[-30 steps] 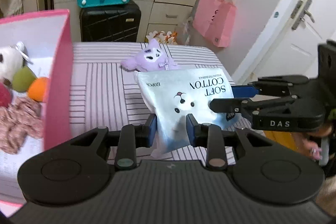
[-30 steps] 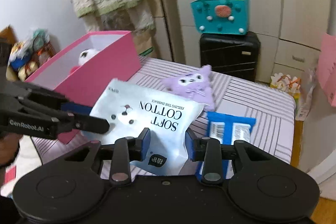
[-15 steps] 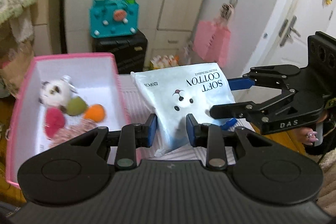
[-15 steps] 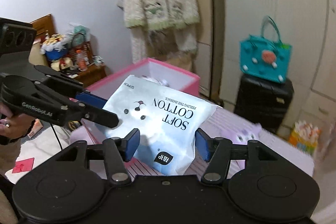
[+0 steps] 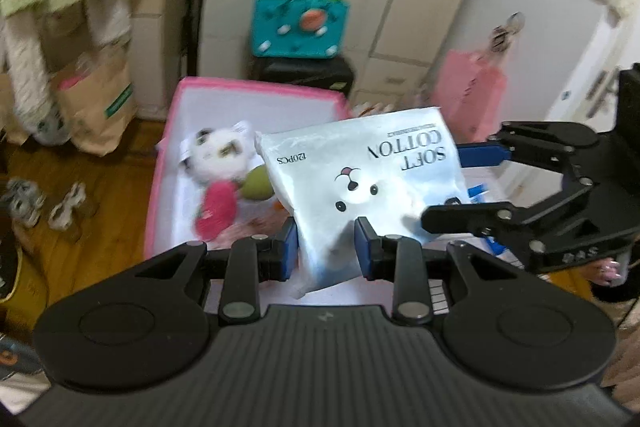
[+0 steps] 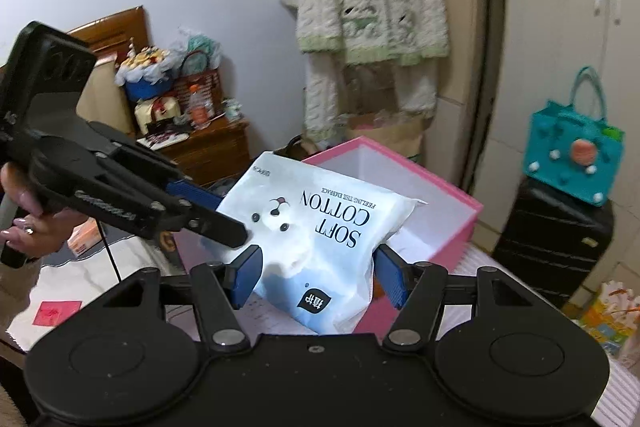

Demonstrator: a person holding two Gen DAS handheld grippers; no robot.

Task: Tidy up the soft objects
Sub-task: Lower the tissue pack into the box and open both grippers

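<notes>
The cotton pack (image 5: 360,183) hangs in the air just over the near edge of the pink box (image 5: 256,89), pinched at its lower corner by the left claw (image 5: 326,251). The right claw (image 6: 318,277) stands spread around it, pads clear. Plush toys (image 5: 218,155) fill the box's far-left side, leaving its near side free.

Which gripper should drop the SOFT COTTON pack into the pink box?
Left. The left gripper is clamped on the SOFT COTTON pack, carrying it above the pink box. The right gripper has its jaws spread beside the pack's corner, gripping nothing.
</notes>
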